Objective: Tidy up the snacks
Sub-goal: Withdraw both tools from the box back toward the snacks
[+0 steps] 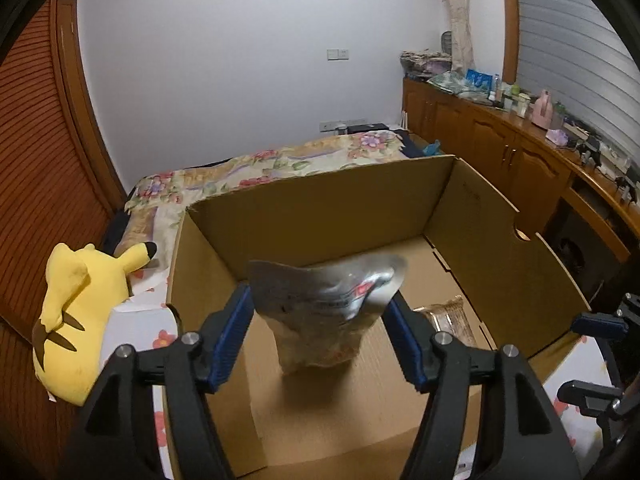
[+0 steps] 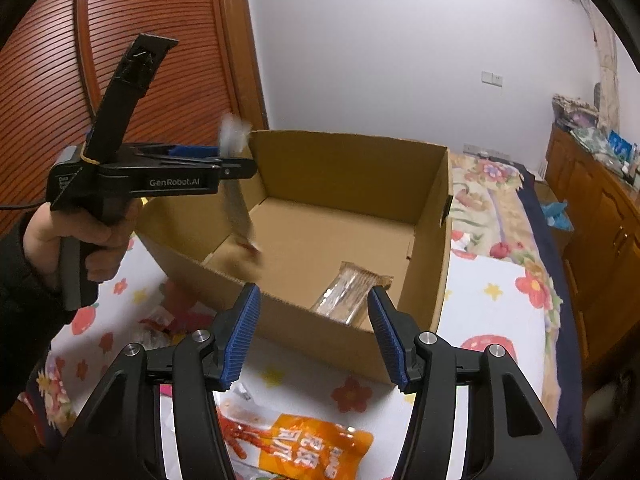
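The silver snack bag (image 1: 324, 312), blurred, hangs between the pads of your left gripper (image 1: 320, 336) over the cardboard box (image 1: 320, 208); whether the half-spread pads still touch it cannot be told. A wrapped snack bar (image 2: 348, 292) lies on the box floor. Your right gripper (image 2: 314, 336) stands half open and empty near the box's front wall, above an orange snack packet (image 2: 304, 448) on the bed.

A yellow plush toy (image 1: 86, 316) lies on the floral bedspread (image 2: 500, 292) near wooden cabinets (image 1: 492, 148)

You're in a home bedroom: a bed (image 1: 256, 168) with a floral cover, a yellow plush toy (image 1: 80, 320) beside it, a slatted wooden wardrobe door (image 2: 160, 40), a curtain (image 1: 460, 12), and low wooden cabinets (image 1: 500, 148) cluttered with household bits along the wall.
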{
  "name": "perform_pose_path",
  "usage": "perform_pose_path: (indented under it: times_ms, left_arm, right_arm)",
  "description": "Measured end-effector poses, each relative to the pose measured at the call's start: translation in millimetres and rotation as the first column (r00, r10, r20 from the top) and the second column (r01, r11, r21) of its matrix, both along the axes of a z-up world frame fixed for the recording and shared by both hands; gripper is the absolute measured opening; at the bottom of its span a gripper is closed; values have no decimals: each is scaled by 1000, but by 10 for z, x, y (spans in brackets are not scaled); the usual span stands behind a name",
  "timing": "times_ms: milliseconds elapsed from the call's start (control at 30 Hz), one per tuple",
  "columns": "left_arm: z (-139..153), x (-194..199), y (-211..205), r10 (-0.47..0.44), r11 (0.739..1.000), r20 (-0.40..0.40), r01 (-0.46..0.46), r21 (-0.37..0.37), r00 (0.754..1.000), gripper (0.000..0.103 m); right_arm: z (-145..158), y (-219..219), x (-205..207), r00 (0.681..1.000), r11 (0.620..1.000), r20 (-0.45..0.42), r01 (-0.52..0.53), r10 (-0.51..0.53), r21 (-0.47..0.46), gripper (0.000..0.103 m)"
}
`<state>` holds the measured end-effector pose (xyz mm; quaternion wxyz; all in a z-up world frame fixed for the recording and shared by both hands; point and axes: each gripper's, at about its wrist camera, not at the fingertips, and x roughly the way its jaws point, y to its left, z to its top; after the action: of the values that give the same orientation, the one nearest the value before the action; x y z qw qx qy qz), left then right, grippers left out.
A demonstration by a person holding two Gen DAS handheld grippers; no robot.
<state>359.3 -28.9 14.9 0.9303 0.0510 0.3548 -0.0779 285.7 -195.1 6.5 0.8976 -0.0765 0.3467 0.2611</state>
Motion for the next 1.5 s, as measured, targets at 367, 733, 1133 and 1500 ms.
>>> perform_pose_path:
  times_ms: [367,733,1133,1500]
  left_arm:
    - [122,-265,38,-9,1000,23,9,6,1000,68]
    - [275,-623,138,-28,998,75,31,-46,997,75]
    - [178,-1472,159,-96,993,101,102,-61,990,75]
    - [-143,-2041,228,-89,993,92,96,-75,992,75]
  right_arm:
    - [65,-13,-297,1000,1000,15,23,-23,-9,68]
    - [71,-81,-644,998,999,23,51,-51,-8,72]
    - [-184,-291,-1034,994,994,-3,109,-109,3,72]
    - [-624,-524,-1397,983,985,-76,169,-168,10,71]
